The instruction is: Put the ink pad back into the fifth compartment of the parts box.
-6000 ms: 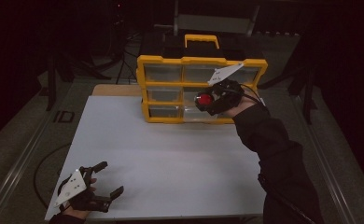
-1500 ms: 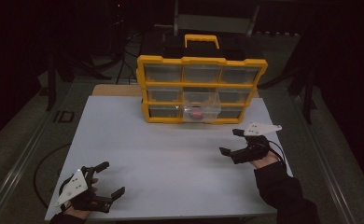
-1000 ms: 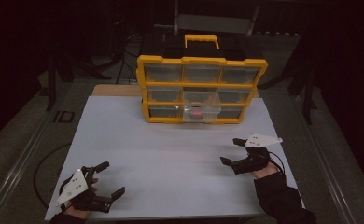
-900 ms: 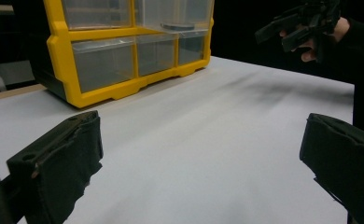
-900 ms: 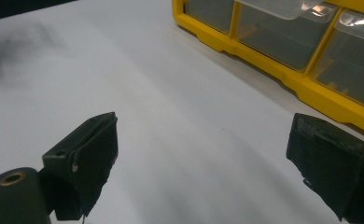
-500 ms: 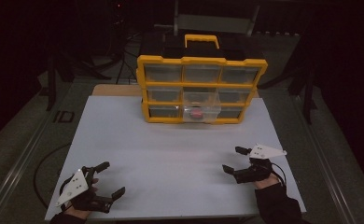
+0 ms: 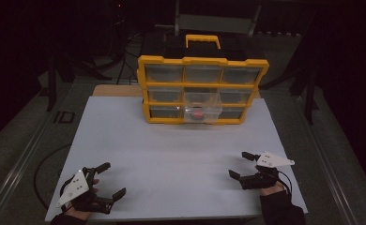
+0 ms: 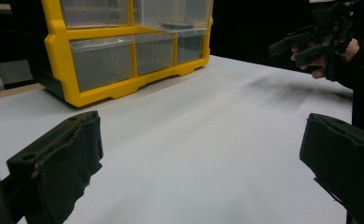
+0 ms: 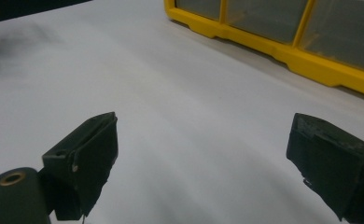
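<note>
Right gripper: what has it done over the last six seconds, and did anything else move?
The right gripper let go of the red thing, which now lies in the pulled-out clear drawer of the yellow organizer. It then drew back from the drawer to the table's near right edge, jaws open and empty. The left gripper stayed open at the near left; the organizer did not move.
</note>
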A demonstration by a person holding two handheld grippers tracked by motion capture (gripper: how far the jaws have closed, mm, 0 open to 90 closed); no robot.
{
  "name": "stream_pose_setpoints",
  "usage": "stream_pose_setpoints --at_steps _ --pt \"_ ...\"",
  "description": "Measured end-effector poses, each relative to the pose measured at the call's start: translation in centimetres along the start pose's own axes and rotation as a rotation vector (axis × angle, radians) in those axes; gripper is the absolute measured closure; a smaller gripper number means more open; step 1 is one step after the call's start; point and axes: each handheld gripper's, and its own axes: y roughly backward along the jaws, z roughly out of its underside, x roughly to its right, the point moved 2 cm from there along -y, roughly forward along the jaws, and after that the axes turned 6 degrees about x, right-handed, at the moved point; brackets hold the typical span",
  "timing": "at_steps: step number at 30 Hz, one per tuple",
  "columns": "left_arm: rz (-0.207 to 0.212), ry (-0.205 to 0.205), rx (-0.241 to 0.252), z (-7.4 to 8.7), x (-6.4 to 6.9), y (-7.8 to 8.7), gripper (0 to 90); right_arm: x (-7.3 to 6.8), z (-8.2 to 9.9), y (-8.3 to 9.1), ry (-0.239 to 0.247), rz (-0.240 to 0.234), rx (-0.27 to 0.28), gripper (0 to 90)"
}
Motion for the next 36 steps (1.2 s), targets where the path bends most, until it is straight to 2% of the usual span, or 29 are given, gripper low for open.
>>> stream_pose_setpoints --at_steps 3,11,13,20,27,36 --pt "-0.003 -0.001 0.005 0.0 0.0 0.0 0.3 -0.2 0.5 0.0 -0.004 -0.006 0.015 9.1" --pt "0.001 -0.008 -0.007 0.1 0.1 -0.1 0.3 -0.7 1.3 -1.5 -0.005 -0.023 -0.008 9.2" --pt "0.002 -0.004 -0.008 0.2 0.1 -0.1 0.3 -0.6 1.3 -1.8 -0.007 -0.029 0.0 9.2" --pt "0.001 0.002 -0.011 0.3 0.1 -0.2 0.3 -0.2 1.3 -1.7 -0.02 -0.006 0.04 9.3" --pt "0.0 0.005 -0.009 0.3 0.0 -0.2 0.3 0.3 1.7 -1.7 -0.02 0.026 0.013 10.6" --pt "-0.003 0.006 -0.007 0.3 0.0 -0.1 0.3 0.0 1.7 -1.7 -0.003 0.028 0.003 10.6"
